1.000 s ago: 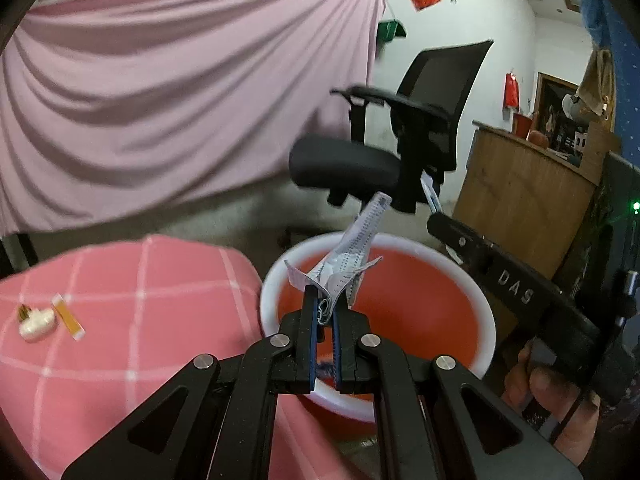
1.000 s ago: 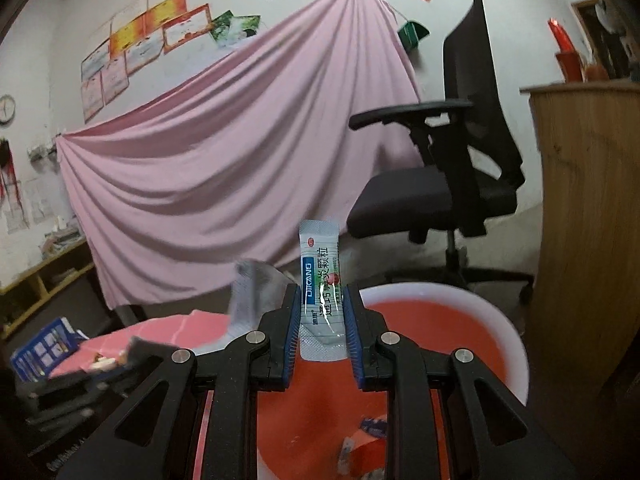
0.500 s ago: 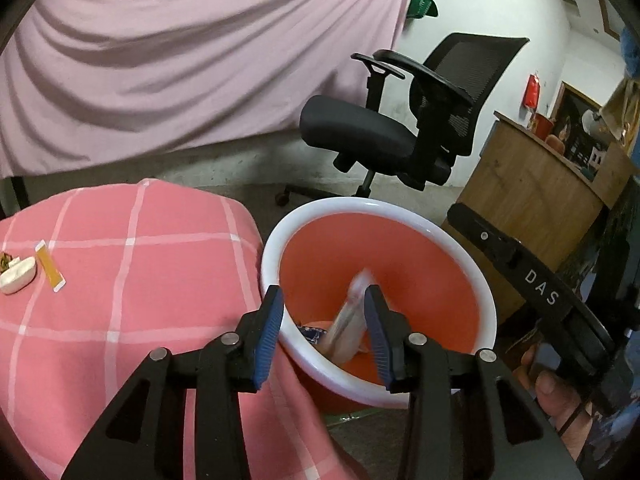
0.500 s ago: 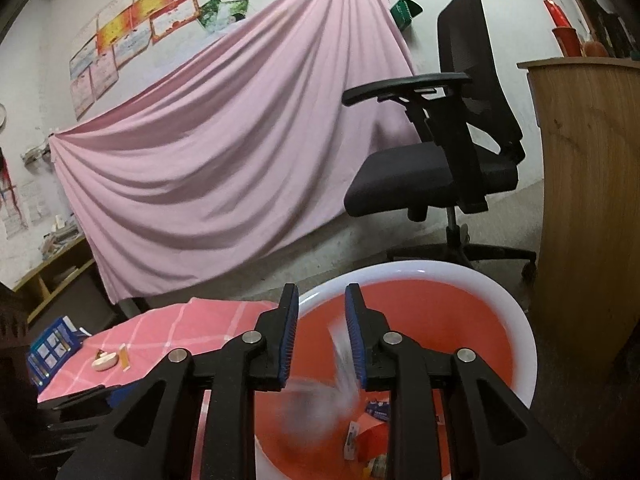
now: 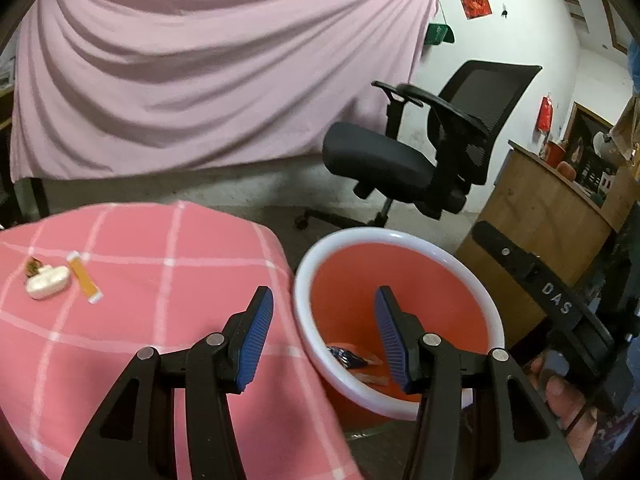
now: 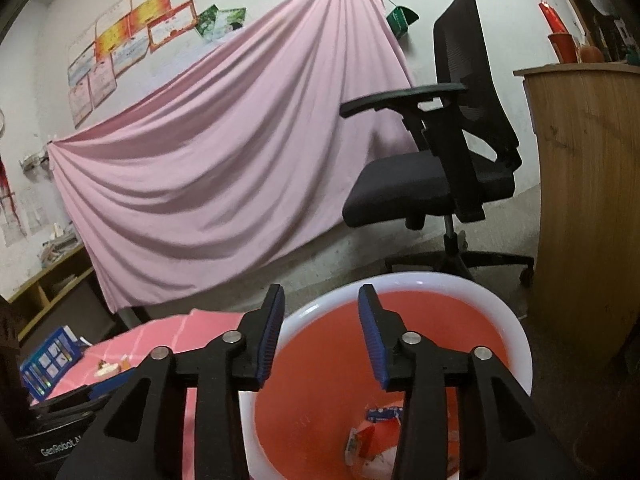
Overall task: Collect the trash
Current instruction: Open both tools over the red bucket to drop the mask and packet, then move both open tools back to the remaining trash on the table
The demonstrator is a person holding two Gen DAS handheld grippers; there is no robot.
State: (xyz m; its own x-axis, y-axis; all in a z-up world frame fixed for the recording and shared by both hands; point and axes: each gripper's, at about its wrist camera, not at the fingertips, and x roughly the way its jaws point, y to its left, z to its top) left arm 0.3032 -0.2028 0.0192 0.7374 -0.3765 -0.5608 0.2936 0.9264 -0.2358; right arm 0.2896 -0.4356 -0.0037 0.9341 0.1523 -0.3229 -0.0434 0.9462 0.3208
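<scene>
The left gripper (image 5: 324, 334) has its jaws spread, having just been opening, with nothing between the blue pads; one finger hangs over the pink checked tablecloth (image 5: 168, 320), the other over the bucket (image 5: 400, 236). The right gripper (image 6: 320, 336) is likewise parted with nothing pinched, its jaws also just opened, and it points over the bucket's near rim.

The bucket, orange inside with a white rim, stands on the floor just beside the cloth-covered table. At its bottom lies the dropped trash: a dark blue wrapper (image 5: 348, 358) in the left view, and a heap of packets (image 6: 372, 432) in the right view, lying flat and jumbled, with no common direction.

Left of the bucket, on the tablecloth, more trash is left: an orange sachet (image 5: 83, 277), its long axis slanting away from the bucket toward the far edge, and a white crumpled piece (image 5: 47, 287) just beside it.

Behind the bucket stands a black office chair (image 5: 420, 152).
</scene>
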